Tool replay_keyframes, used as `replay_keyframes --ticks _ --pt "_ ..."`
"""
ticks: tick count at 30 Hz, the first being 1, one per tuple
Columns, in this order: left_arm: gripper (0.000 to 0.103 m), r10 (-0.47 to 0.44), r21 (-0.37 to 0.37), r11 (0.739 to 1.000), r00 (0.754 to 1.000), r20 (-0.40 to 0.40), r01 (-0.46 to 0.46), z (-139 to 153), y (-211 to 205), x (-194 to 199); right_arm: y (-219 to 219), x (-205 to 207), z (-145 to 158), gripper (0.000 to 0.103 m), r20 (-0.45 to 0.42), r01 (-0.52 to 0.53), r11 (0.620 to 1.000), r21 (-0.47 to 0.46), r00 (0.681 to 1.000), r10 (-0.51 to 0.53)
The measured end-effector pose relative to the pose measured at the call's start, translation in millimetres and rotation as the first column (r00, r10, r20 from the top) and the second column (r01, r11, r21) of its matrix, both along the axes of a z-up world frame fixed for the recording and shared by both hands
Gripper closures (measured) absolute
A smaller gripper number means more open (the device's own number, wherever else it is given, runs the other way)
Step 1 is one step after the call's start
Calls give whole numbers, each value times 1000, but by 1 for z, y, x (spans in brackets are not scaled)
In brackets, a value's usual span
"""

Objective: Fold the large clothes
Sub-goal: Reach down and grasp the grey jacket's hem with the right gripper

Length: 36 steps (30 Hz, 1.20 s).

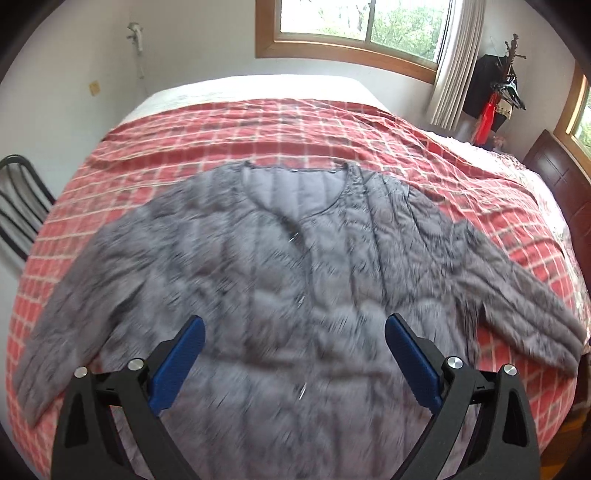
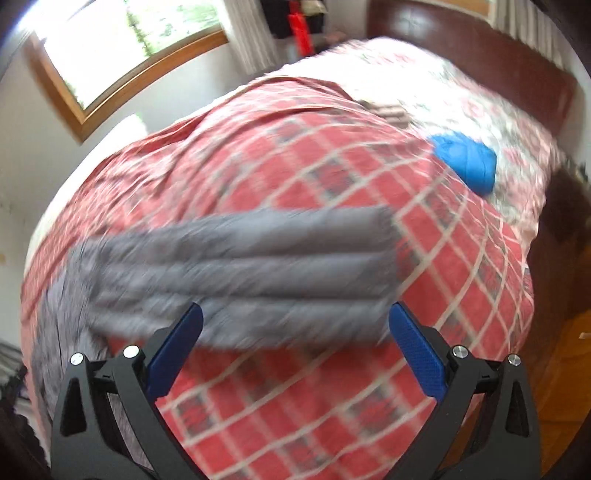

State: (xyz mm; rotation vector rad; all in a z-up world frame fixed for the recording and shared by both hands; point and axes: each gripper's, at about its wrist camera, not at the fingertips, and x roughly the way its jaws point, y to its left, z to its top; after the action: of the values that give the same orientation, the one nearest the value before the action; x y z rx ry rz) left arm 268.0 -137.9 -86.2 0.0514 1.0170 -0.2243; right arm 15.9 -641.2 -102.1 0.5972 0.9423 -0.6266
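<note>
While both views are pretty smeared with motion blur, you can still make out the main stuff: a grey quilted jacket [image 1: 280,258] is spread flat, front side up, across a red plaid bedspread [image 1: 332,125] on a bed, filling the middle and lower part of the left wrist view. Its round neckline sits toward the upper middle of the frame, the front closure runs down the centre, and the two sleeves fan out toward the lower left and the right edge. The left gripper [image 1: 294,326] hangs over the jacket's lower body with its blue-padded fingers spread wide and nothing between them; can't tell if the tips are touching the fabric. Over in the right wrist view, the right gripper [image 2: 295,319] is also spread wide and empty, sitting over one jacket sleeve [image 2: 236,269] that stretches across the middle of the frame, with the cuff end toward the right. Below the sleeve it's just plaid. In the upper right of that view there's a blue bundle [image 2: 467,162] lying where the plaid meets a floral sheet [image 2: 443,85], too blurry to say what it is. A dark wooden headboard [image 2: 480,40] runs along the top right. Back in the left view, a wood-framed window [image 1: 354,29] sits at the top, a curtain [image 1: 454,62] hangs beside it, and a black metal chair [image 1: 18,206] pokes in at the left edge.
</note>
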Motion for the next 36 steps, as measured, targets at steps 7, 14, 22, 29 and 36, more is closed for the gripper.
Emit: replay_keyframes --ticks 7,14,22,29,36 --pt "29 8 -25 1000 997 -76 -9 -39 -21 47 -51 12 -59 3 0 -64 989 133 998 64" --pt "52 25 -12 1000 989 -145 -27 -70 -13 73 -36 23 -49 51 1 -114 990 78 993 114" --pt "69 17 2 1000 987 -163 -17 -74 8 73 -1 36 18 91 356 -332 908 255 905 231" --pt "69 -13 10 1000 992 -123 15 -53 35 67 100 124 81 92 510 -608 760 231 741 438" --pt "69 17 -9 1000 992 -125 -18 -48 72 68 224 242 58 92 455 -751 581 313 655 603"
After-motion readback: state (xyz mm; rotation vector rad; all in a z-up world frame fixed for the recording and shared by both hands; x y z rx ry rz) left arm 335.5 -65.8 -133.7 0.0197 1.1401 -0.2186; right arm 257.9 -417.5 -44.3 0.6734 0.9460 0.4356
